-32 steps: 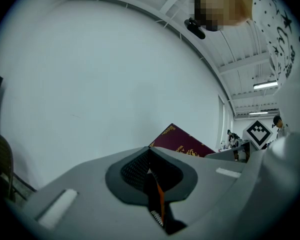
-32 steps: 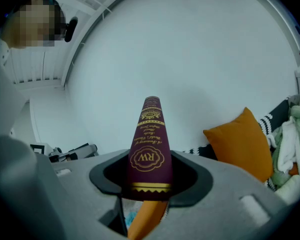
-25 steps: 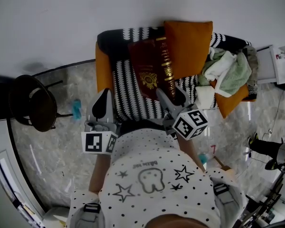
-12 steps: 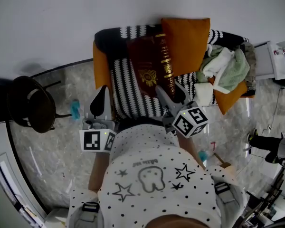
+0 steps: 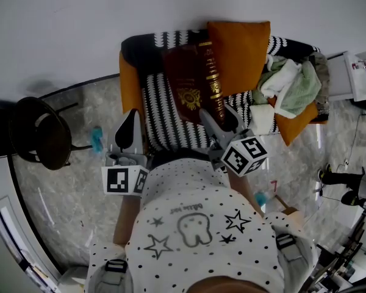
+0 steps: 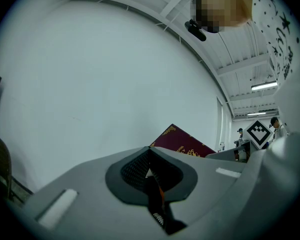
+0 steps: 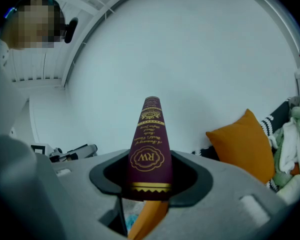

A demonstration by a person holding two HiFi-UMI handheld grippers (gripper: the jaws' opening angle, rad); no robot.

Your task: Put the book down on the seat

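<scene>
White shirt (image 5: 195, 224), black-dotted, printed with stars and a tooth outline. Grey buckled straps (image 5: 117, 267) at both shoulders. Grey left tool (image 5: 133, 127) and right tool (image 5: 221, 119), black-padded, each bearing a black-and-white marker cube (image 5: 125, 182).

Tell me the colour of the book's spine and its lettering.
The book is deep maroon with gold lettering and bands, clearest in the right gripper view.

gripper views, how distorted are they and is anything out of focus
Left gripper view: strong fisheye, black corners, ceiling beams bowed, the close tongs soft. Right gripper view: same fisheye and dark rim, book spine crisp down to its gilt print, wall evenly bright with no glare.
</scene>
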